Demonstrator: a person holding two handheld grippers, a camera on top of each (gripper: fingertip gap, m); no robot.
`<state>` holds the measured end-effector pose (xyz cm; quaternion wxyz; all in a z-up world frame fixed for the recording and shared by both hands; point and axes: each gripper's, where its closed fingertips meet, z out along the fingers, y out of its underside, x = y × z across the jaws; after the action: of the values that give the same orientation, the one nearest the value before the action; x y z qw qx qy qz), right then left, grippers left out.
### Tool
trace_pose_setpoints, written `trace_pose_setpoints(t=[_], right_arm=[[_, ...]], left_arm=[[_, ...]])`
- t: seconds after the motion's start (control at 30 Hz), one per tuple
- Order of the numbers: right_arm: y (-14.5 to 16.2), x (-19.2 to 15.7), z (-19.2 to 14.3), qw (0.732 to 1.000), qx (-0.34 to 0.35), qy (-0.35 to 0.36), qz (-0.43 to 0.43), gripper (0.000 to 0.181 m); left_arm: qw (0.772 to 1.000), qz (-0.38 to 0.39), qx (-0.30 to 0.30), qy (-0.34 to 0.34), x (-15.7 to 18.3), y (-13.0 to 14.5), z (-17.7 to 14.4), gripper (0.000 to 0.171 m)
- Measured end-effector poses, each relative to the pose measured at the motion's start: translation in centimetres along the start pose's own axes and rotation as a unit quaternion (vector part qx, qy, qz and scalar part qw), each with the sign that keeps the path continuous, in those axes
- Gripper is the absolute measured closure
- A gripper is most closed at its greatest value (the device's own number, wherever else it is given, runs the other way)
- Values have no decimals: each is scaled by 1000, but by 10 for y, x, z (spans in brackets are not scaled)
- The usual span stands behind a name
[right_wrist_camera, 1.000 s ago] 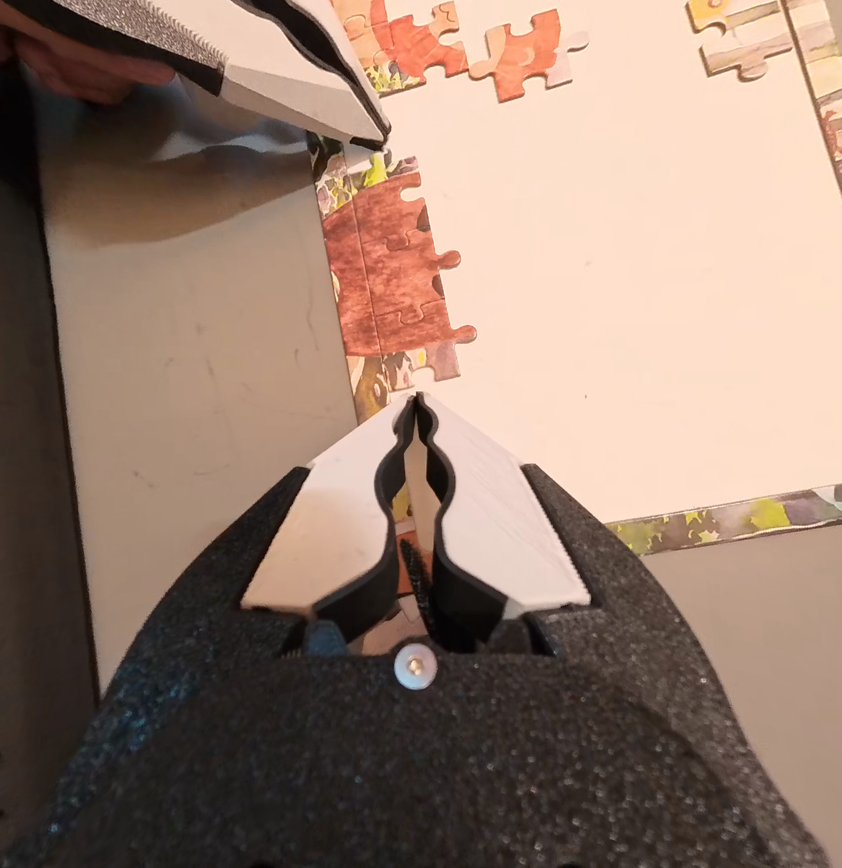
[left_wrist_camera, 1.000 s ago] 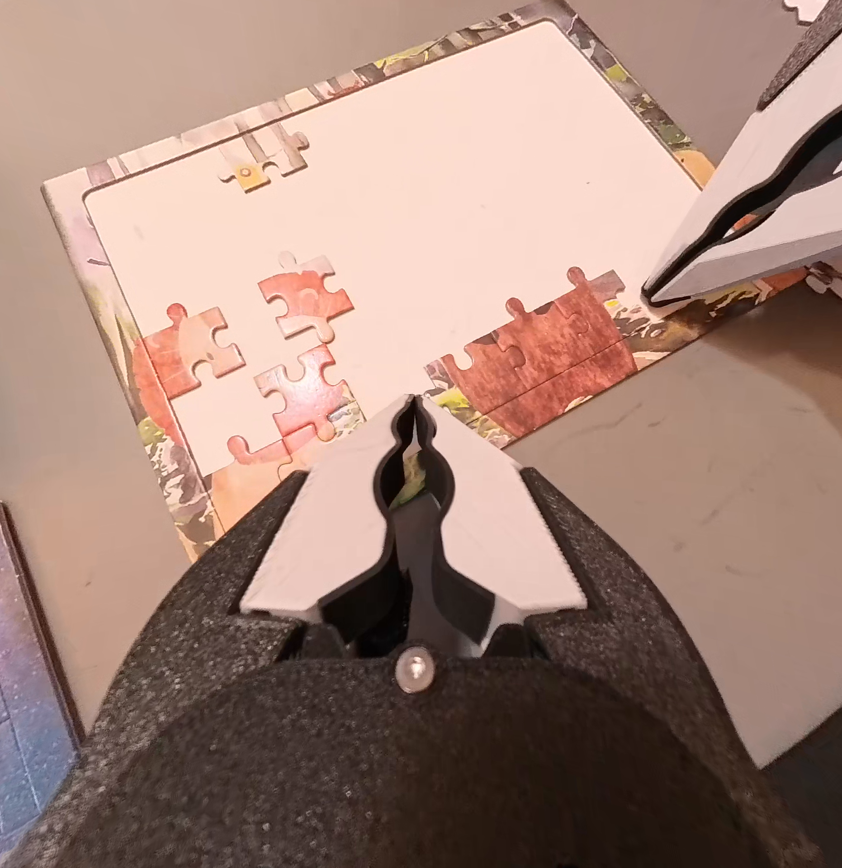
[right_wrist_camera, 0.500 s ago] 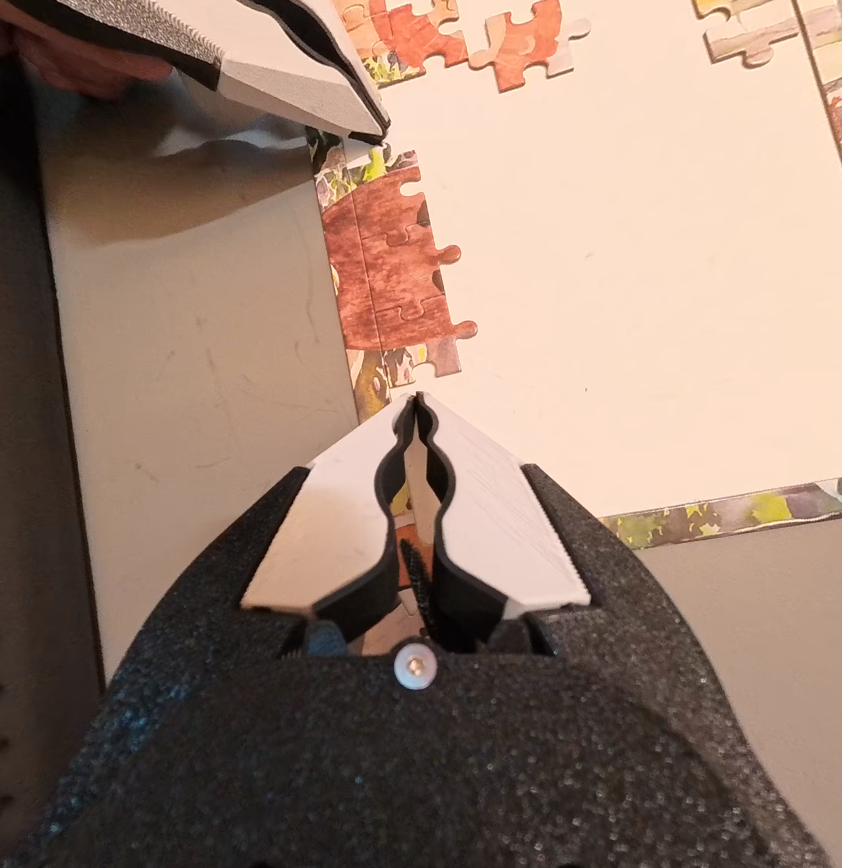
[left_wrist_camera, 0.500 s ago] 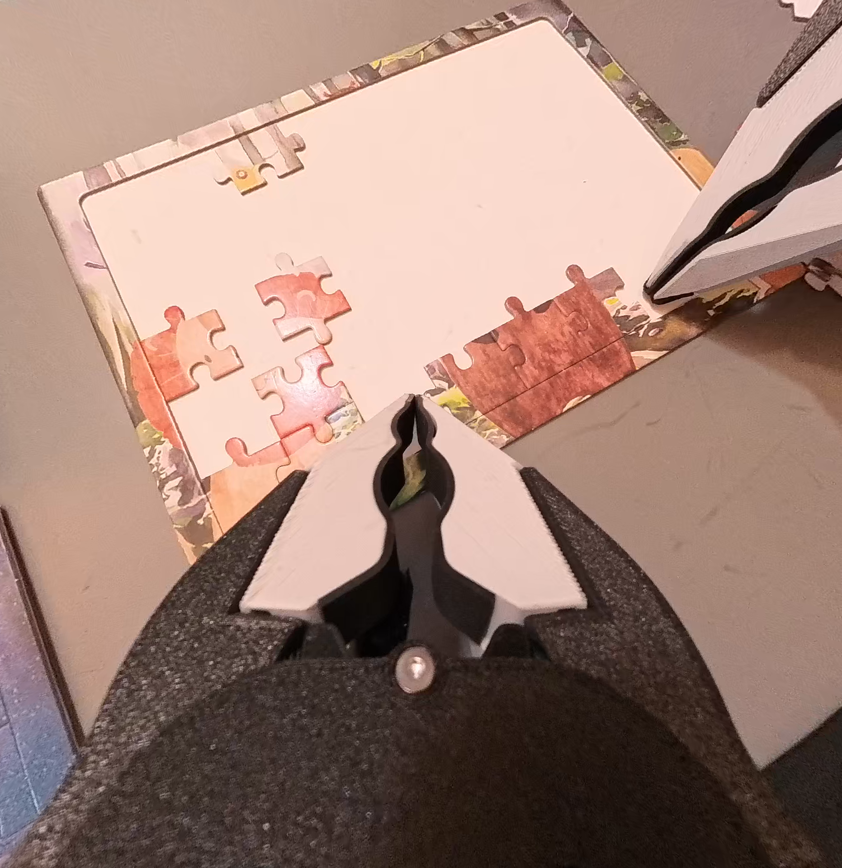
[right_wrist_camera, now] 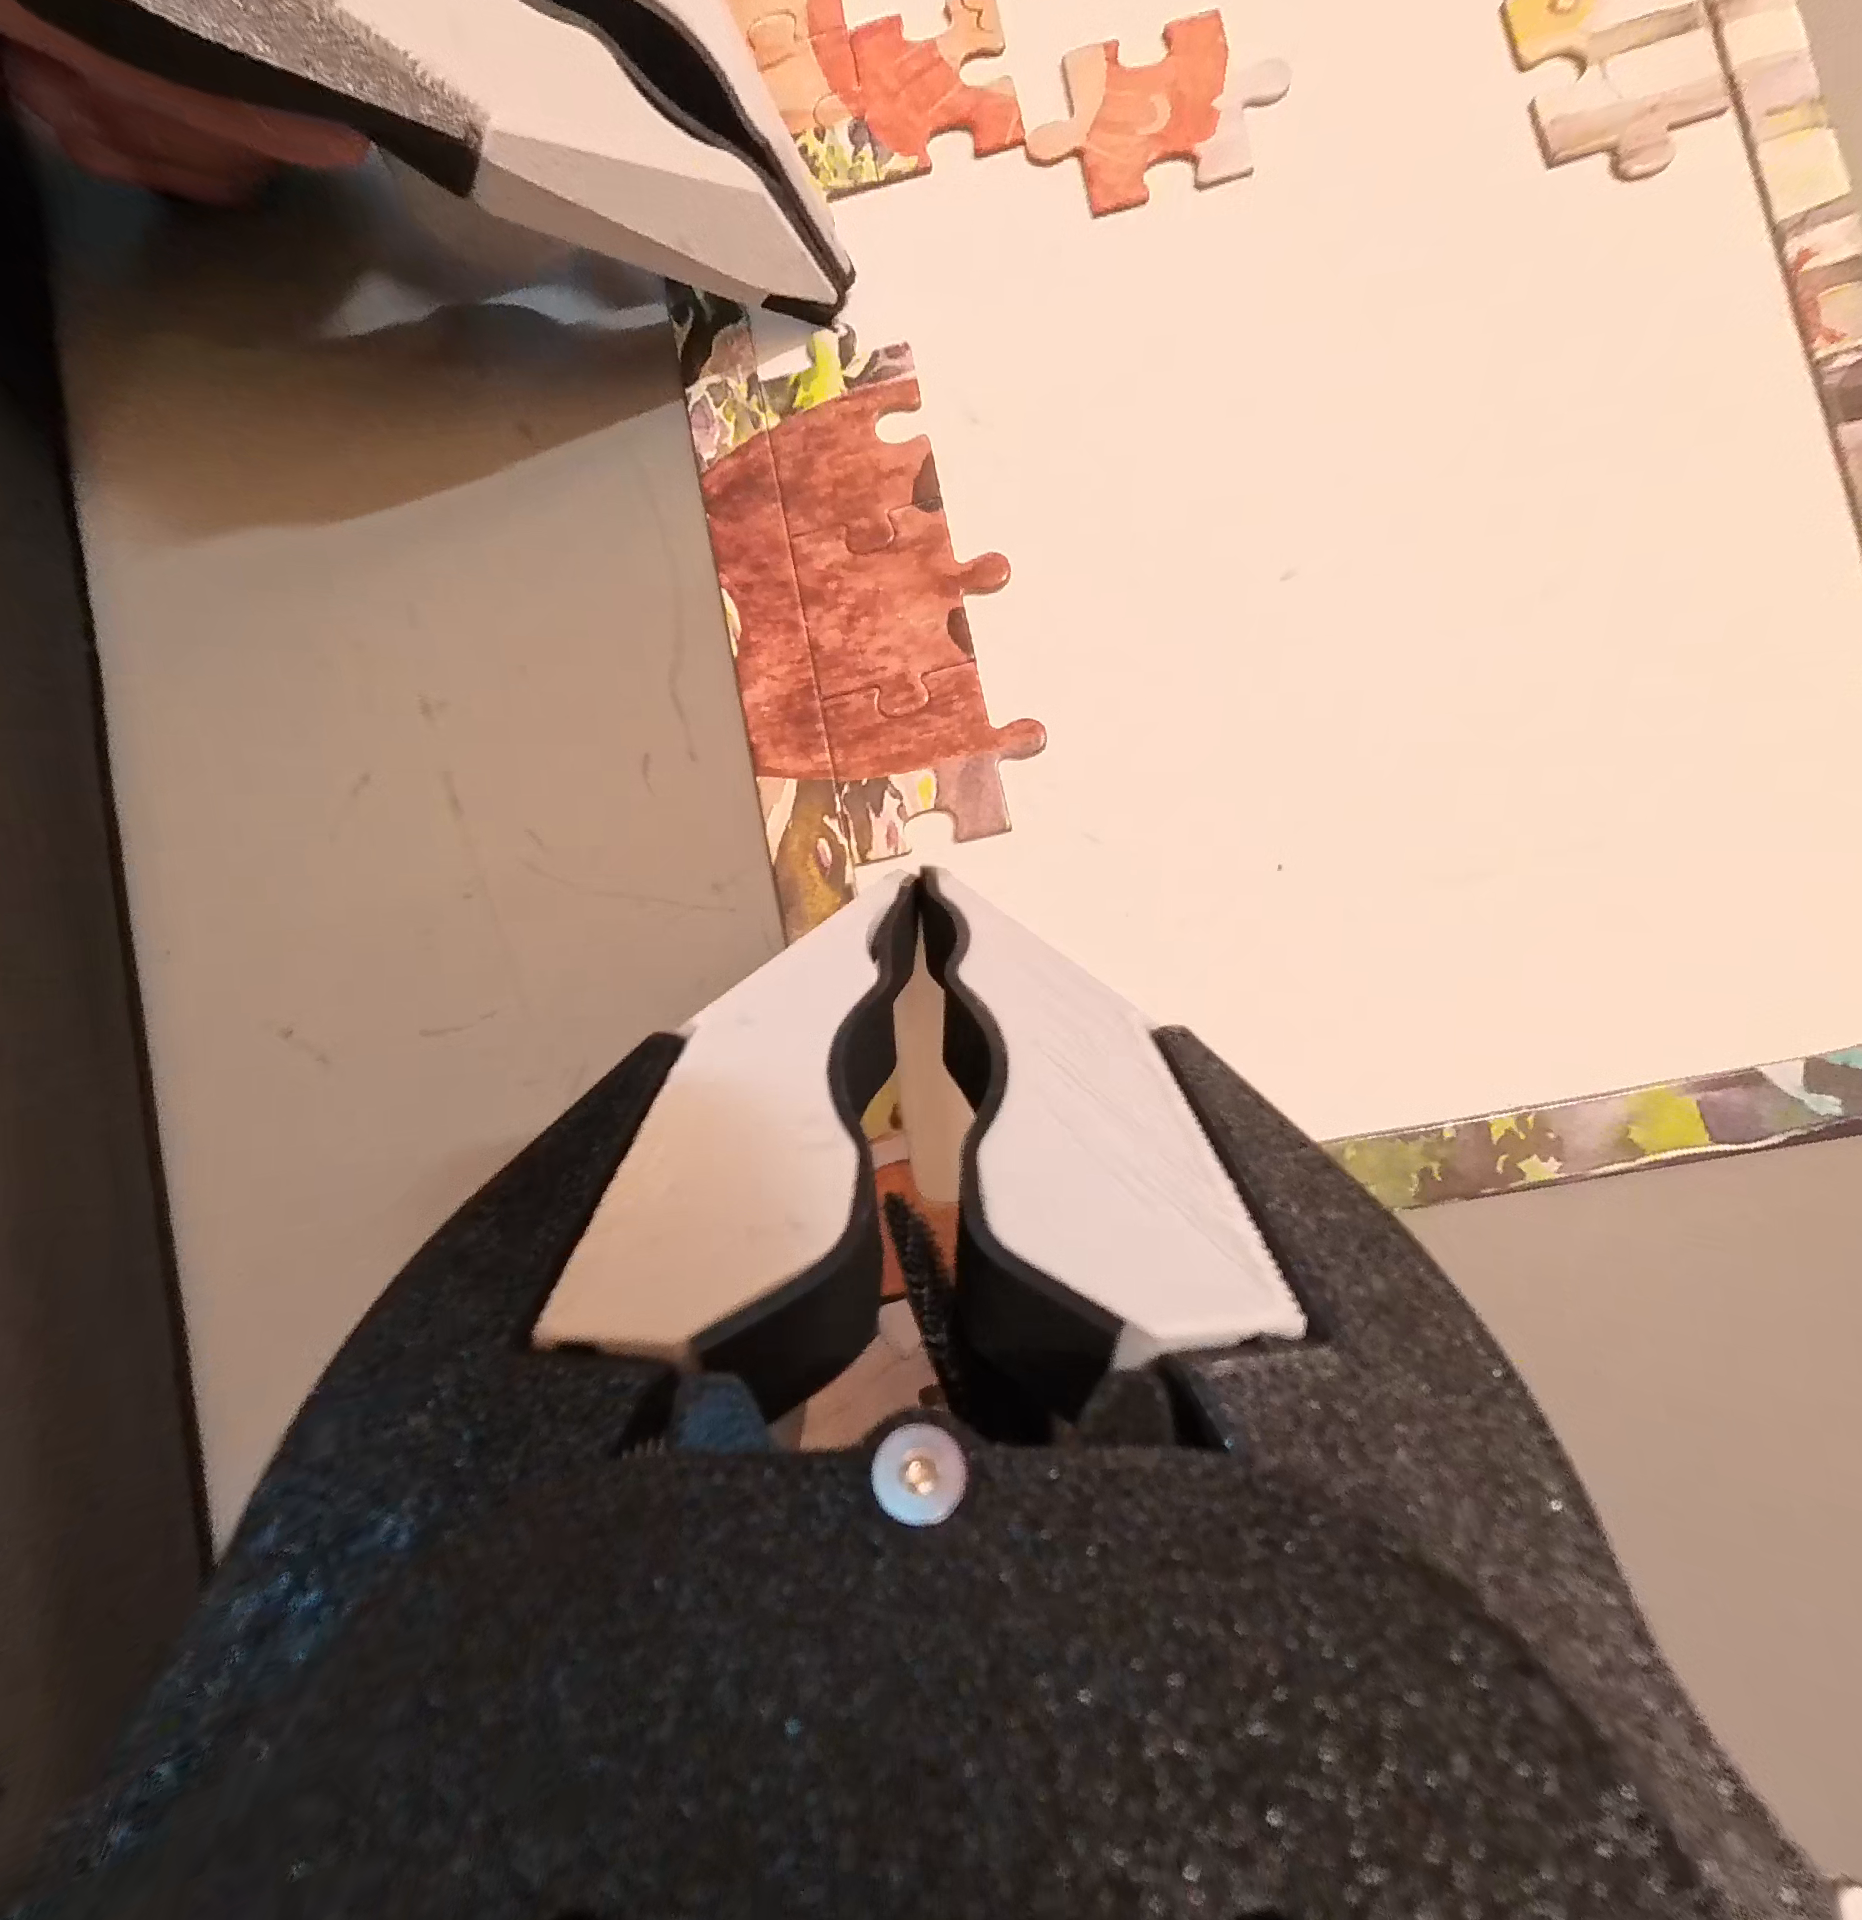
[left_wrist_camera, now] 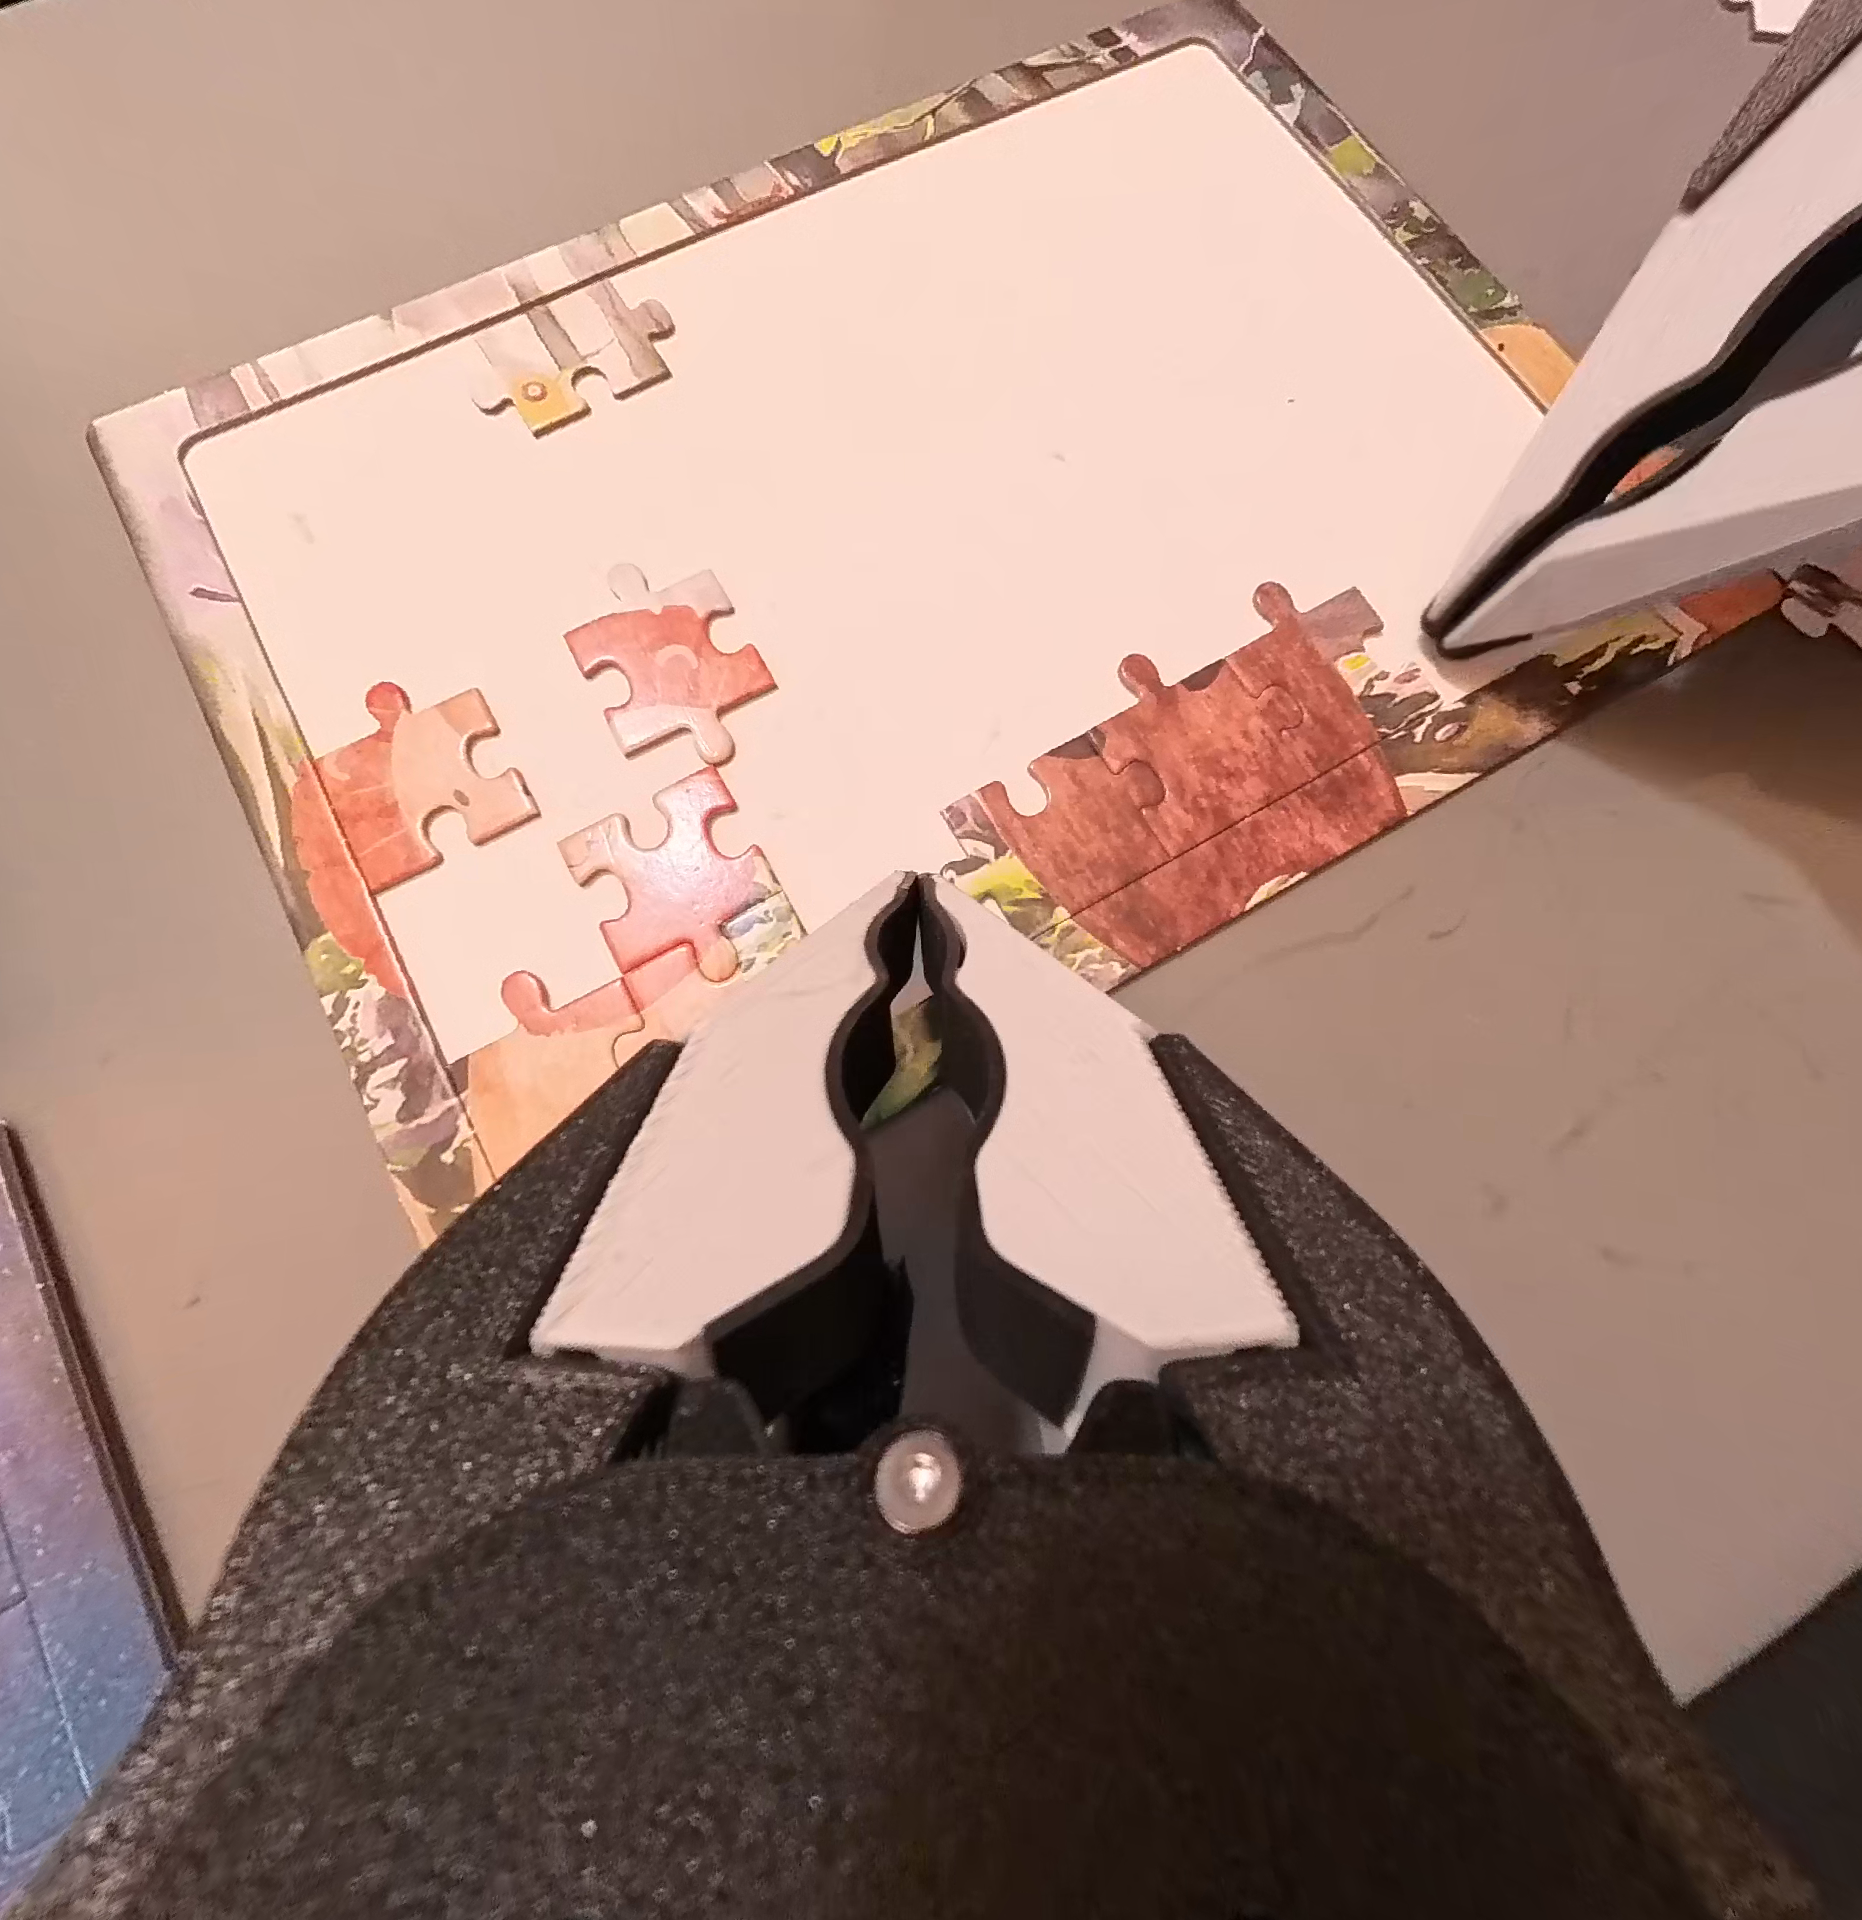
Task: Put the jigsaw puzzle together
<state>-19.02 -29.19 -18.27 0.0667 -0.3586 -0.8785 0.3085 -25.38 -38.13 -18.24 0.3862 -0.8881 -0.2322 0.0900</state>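
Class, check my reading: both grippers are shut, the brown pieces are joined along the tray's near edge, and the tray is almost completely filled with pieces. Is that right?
One part is wrong: the tray is mostly bare, with only a few pieces in it, as the left wrist view shows. The rest holds: the left gripper and right gripper are shut, and the brown pieces are joined along the tray's near edge.

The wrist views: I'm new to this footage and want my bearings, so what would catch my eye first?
The puzzle tray, its pale bed mostly bare inside a painted border. A joined brown run of pieces sits along the tray's near edge, and a few reddish pieces lie scattered near its left side. Both claws are shut: the left claw over the near border, the right claw at the tray's right end.
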Motion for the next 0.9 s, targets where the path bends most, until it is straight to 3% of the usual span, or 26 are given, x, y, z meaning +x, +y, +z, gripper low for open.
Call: trace_pose_setpoints(t=[0.17, 0.57, 0.73, 0.9], right_arm=[[-14, -5, -2, 999, 33, -7, -5, 181], [-12, -13, 6, 1000, 18, -24, -3, 181], [-19, -13, 10, 999, 35, -21, -8, 181], [-16, -13, 13, 999, 28, -32, 16, 181]], left_arm=[[1000, 4, 0, 0, 1, 0, 0, 171], [1000, 6, 0, -2, 1, 0, 0, 171], [999, 29, 34, 0, 6, -12, -5, 171], [998, 56, 5, 9, 16, -3, 2, 171]])
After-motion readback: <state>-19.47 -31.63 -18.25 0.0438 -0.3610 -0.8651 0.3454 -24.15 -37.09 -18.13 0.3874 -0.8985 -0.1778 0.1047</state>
